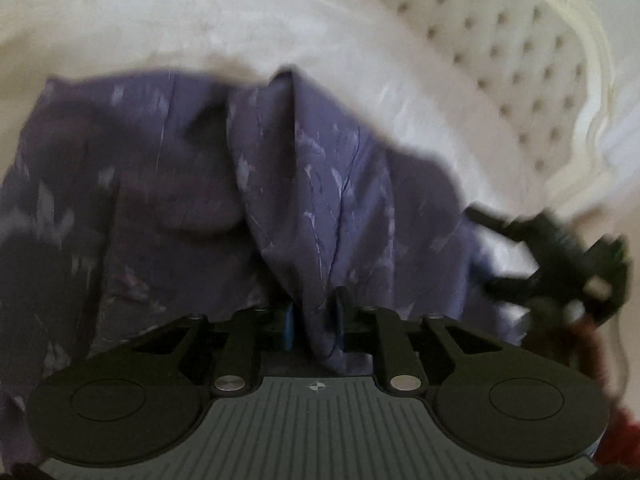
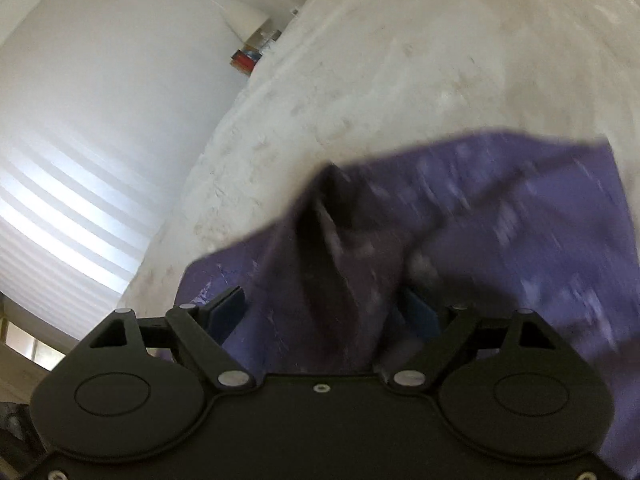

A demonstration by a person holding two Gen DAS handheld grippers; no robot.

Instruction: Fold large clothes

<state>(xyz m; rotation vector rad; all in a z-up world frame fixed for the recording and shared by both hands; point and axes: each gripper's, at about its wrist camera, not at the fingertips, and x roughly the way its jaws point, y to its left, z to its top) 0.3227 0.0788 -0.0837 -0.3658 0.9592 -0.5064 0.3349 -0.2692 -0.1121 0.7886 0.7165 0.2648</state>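
My left gripper [image 1: 314, 320] pinches the purple garment [image 1: 312, 184] – right gripper [image 2: 324, 312] gapes around a bunched fold, unclamped – I'd close it before lifting off the bed [image 2: 400, 80].

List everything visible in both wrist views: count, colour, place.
garment: one, purple with pale streaks, rumpled on the bed, a fold of it running into each gripper
bed cover: one, off-white, under and beyond the garment
headboard: one, cream, button-tufted, past the bed in the left wrist view
window blind: one, white, slatted, left side of the right wrist view
stack of small items: red and dark, far off by the wall; too small to identify
left gripper: one, black with blue pads, closed on a garment fold
right gripper: one, black with blue pads, jaws wide, cloth bunched between them; grip unclear
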